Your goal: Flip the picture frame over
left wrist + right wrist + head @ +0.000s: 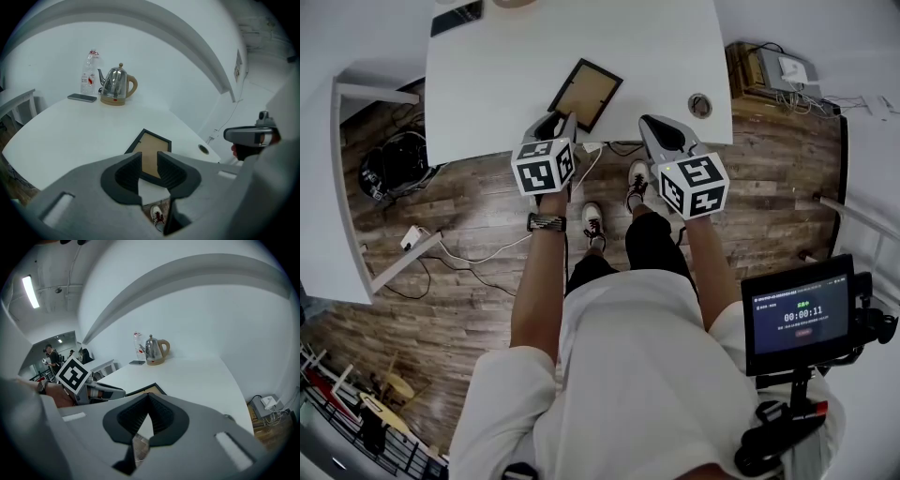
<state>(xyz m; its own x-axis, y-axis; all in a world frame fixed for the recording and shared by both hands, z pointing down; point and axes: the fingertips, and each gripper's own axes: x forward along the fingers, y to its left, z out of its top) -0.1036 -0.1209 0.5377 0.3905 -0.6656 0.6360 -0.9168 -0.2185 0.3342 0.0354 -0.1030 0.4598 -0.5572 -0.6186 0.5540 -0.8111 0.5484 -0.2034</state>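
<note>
A picture frame [586,92], black-rimmed with its brown backing up, lies flat near the front edge of the white table [487,84]. My left gripper [560,122] hovers at the frame's near left corner. In the left gripper view [149,161] its jaws stand partly apart, and the frame [152,145] shows through the gap and spreads wider than it; the pads do not press on it. My right gripper [654,127] hangs over the table's front edge, right of the frame. Its jaw tips [149,399] meet with nothing between them. The frame [143,391] lies just beyond them.
A steel kettle [116,86], a clear bottle [89,75] and a dark phone [82,97] stand at the table's far side. A round cable hole [700,105] sits right of the frame. Below the table's edge are wooden floor, cables and the person's shoes [592,223].
</note>
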